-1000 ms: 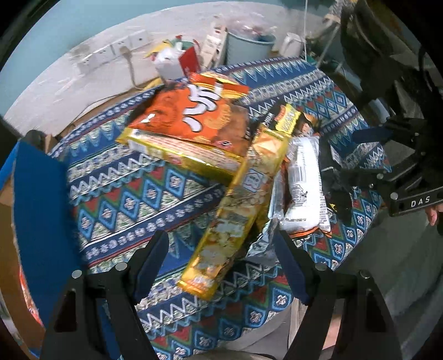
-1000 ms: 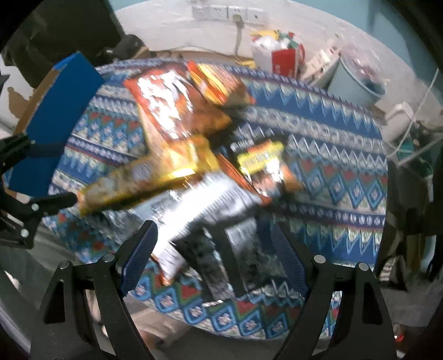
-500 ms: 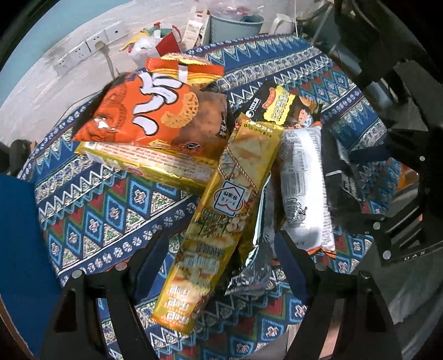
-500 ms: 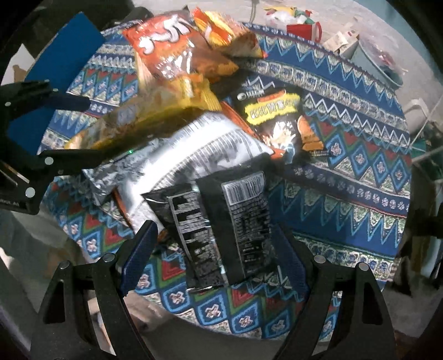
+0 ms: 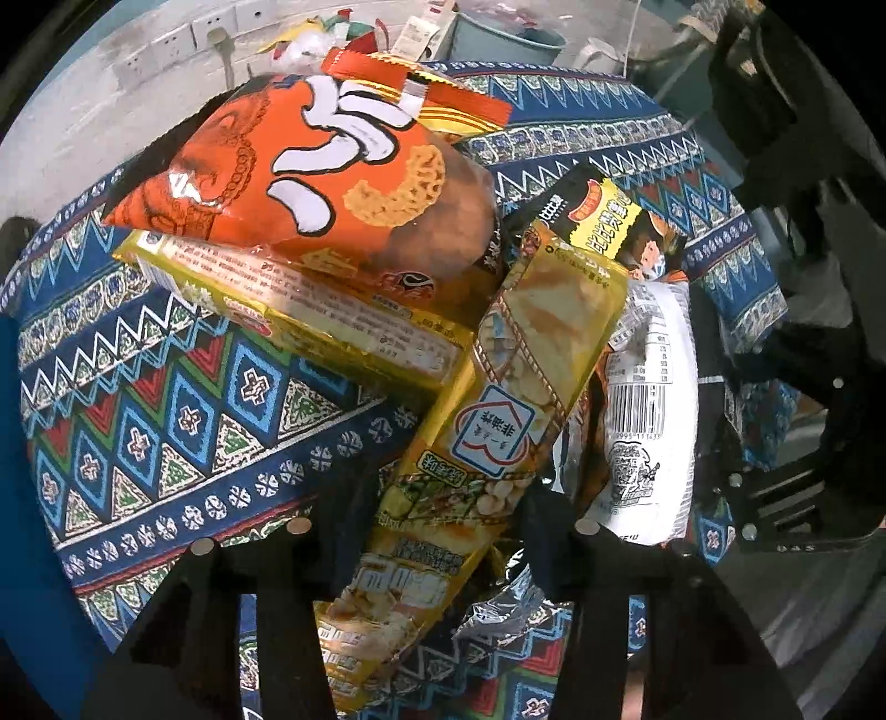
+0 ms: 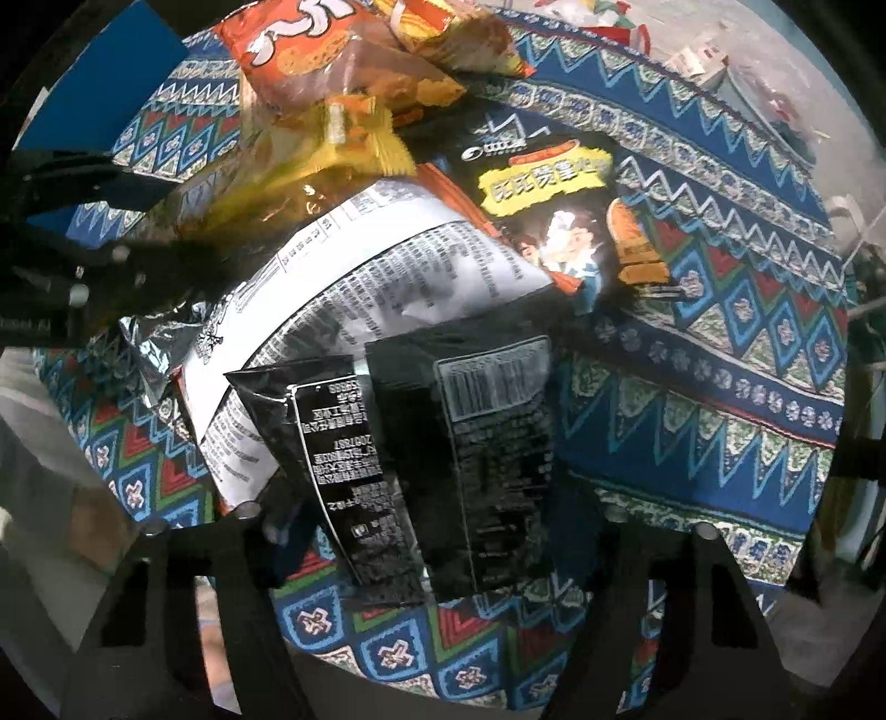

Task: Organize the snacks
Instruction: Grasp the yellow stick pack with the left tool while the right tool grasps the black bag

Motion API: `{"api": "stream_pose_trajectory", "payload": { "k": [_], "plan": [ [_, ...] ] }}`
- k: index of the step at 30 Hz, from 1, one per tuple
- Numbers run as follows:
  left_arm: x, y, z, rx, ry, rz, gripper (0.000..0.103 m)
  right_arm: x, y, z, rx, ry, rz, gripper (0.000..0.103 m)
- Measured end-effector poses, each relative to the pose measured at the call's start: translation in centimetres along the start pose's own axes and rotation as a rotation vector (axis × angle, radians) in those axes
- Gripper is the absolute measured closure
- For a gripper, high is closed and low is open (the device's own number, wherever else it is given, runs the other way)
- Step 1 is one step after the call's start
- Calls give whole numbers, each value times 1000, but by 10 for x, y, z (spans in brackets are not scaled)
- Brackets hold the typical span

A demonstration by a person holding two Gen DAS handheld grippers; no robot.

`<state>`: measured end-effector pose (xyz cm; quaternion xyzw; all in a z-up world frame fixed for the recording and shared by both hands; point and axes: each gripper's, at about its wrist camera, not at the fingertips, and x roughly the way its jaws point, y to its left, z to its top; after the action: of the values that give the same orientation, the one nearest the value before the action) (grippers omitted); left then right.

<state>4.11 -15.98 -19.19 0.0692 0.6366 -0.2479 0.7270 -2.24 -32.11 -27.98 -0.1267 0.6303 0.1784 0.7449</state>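
A heap of snack packs lies on the patterned tablecloth [image 5: 166, 415]. My left gripper [image 5: 448, 526] points down at a long yellow snack pack [image 5: 509, 387]; its jaws are closing and its fingers meet the pack's two long edges. Beside that pack lie an orange bag [image 5: 310, 166], a yellow box pack [image 5: 332, 315], a white pack [image 5: 648, 415] and a black-and-yellow bag [image 5: 609, 221]. My right gripper [image 6: 437, 526] hangs over two black packs [image 6: 332, 437] [image 6: 493, 443]. They lie between its closing jaws, and a thin gap shows at the left finger.
A blue panel [image 6: 111, 72] stands at the table's left side. On the floor beyond are a pale bucket [image 5: 498, 44], wall sockets [image 5: 166, 50] and a red-and-white bag [image 6: 609, 27]. The table's near edge runs just under both grippers. A hand [image 6: 83, 526] shows at lower left.
Both grippers have sunk toward the heap, so the packs look much larger. Both pairs of jaws have narrowed, the left onto the yellow pack, the right around the black packs.
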Motion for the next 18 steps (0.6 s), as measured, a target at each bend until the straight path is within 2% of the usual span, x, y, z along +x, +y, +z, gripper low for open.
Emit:
{"api": "stream_pose_trajectory", "payload": {
  "k": [2,9,18],
  "plan": [
    [-1,-3,-2,26,-11,26,59,2,0,2,1,1,-6,43],
    [-11,-14,-11,86,-39,87,71,-19,4,11,3,-76,-28,43],
    [-43,2,-24,46,-96,108,72,-54,5,31,25,-168,-33,43]
  ]
}}
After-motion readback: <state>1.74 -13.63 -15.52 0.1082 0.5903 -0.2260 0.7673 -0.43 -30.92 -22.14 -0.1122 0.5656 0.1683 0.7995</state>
